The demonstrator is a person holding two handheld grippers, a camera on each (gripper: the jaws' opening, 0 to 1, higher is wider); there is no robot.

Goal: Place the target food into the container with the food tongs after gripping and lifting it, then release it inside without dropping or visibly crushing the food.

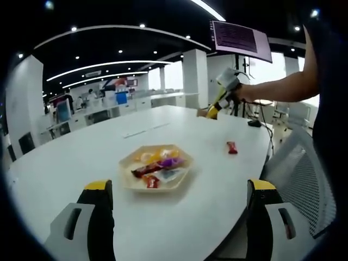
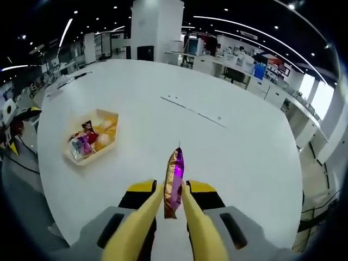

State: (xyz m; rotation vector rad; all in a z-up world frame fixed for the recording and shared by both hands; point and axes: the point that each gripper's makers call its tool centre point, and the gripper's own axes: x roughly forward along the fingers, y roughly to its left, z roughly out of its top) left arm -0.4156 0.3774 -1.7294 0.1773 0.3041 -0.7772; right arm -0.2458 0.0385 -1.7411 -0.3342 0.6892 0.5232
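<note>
right gripper (image 2: pixel 173 191) fingers: yellow tongs pinching purple candy wrapper (image 2: pixel 174 182), held above desk (image 2: pixel 228 157) | left gripper (image 1: pixel 179 202) fingers wide apart, holding nothing | tray (image 2: pixel 111 136) of sweets sits well to the left of the candy | risk: thin end-on grip, wrapper could slip out during the carry; squeezing harder could crush it | stray red candy (image 1: pixel 232 147) on desk

Open-plan office. Large white oval worktop (image 1: pixel 163 141). White square pillar (image 1: pixel 195 76). Dark ceiling with curved light strips (image 1: pixel 103 65) and spot lamps. Bright windows (image 1: pixel 272 70) at right. Wall-hung monitor (image 1: pixel 241 39). Desks with screens (image 2: pixel 239 65) beyond.
</note>
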